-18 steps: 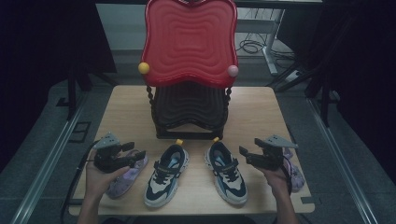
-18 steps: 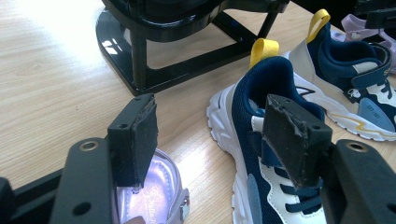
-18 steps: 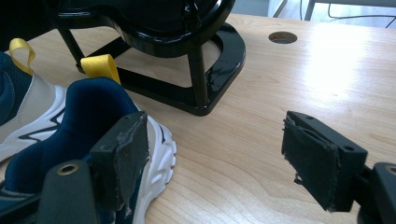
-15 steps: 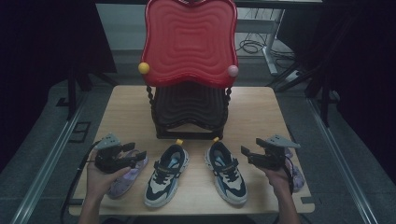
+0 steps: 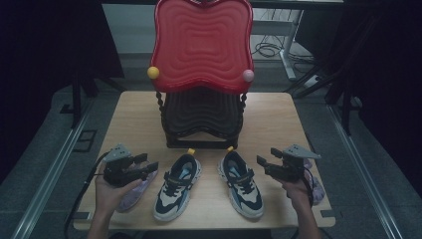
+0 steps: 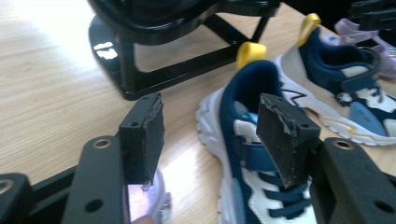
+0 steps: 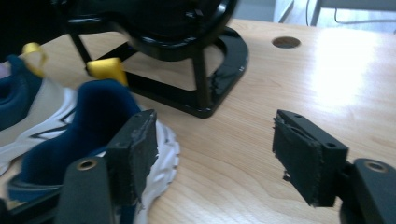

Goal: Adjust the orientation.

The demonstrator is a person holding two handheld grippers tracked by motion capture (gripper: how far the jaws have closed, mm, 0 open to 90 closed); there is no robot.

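Both tongs closing in on the sneaker pair

Left tongs (image 5: 149, 165) and right tongs (image 5: 262, 162), jaws wide and empty, have edged inward since a moment ago. Left sneaker (image 5: 176, 185) and right sneaker (image 5: 242, 182) lie side by side on the surface (image 5: 278, 119), before the red chair (image 5: 201, 42); likely grasps next.

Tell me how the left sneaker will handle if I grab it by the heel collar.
The left sneaker looks small and foam-soled, so probably light. Its padded navy collar should squash under the left claw, and the toe may droop. The yellow heel loop looks floppy, likely a poor hold.
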